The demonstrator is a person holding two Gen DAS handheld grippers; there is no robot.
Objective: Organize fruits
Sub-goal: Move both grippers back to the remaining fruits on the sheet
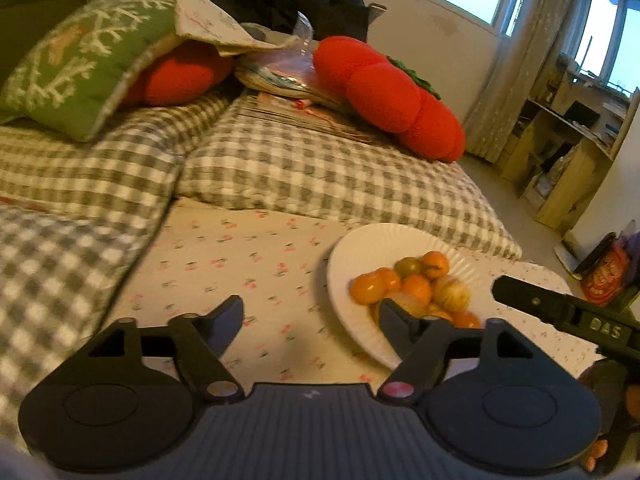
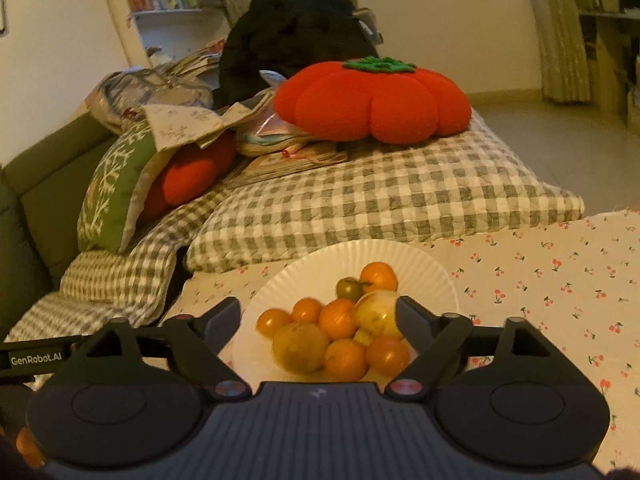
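Inspector: Both tools stood wide and empty: right tool (image 2: 318,314) over the pile of small orange and yellow-green fruits (image 2: 340,332), left tool (image 1: 310,314) beside it.

Clerk: Progress?

Inspector: Fruits gathered on the white fluted paper plate (image 2: 424,264); any further sorting seemingly remained. Legible: "GenRobot.AI", "DAS".

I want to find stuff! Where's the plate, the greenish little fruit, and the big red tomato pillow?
white plate (image 2: 320,258), right wrist view, bare far rim.
greenish fruit (image 2: 349,289), right wrist view, its middle.
red tomato pillow (image 2: 372,104), right wrist view, front lobe.
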